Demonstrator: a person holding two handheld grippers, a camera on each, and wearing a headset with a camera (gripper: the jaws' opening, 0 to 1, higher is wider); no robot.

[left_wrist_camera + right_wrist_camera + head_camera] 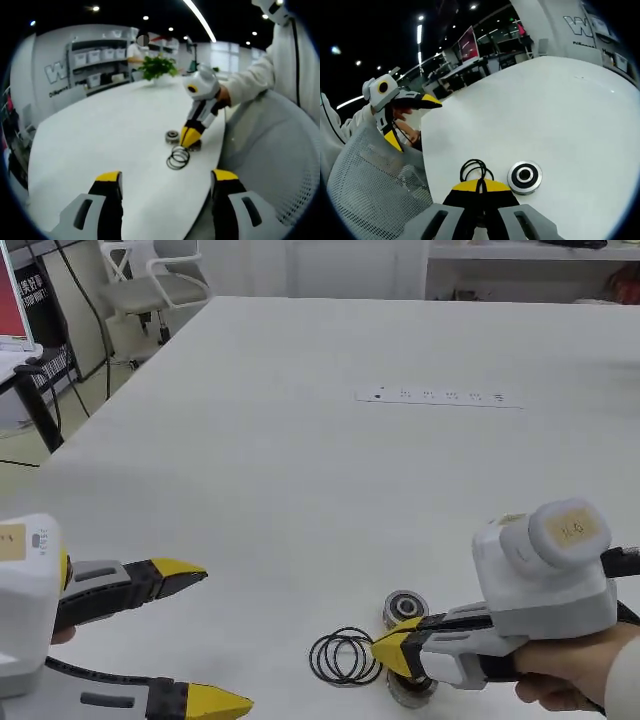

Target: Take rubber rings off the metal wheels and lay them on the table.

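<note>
The white surface (300, 460) is broad and mostly bare, with a strip of sockets (437, 396) set farther back. Near its front edge lies a small pile of black rubber rings (345, 657). Just beside it stands a metal wheel (405, 607), and a second wheel (400, 695) is partly hidden under the right tool (393, 648). That tool's jaws are closed together, their yellow tips touching the rings. I cannot tell whether a ring is pinched between them. The left tool (195, 636) hangs well apart from the rings, jaws spread wide and holding nothing. An office chair (150, 280) stands beyond the far corner. In the left gripper view, shelves with bins (100, 65) line the wall behind a green plant (159, 66).
</note>
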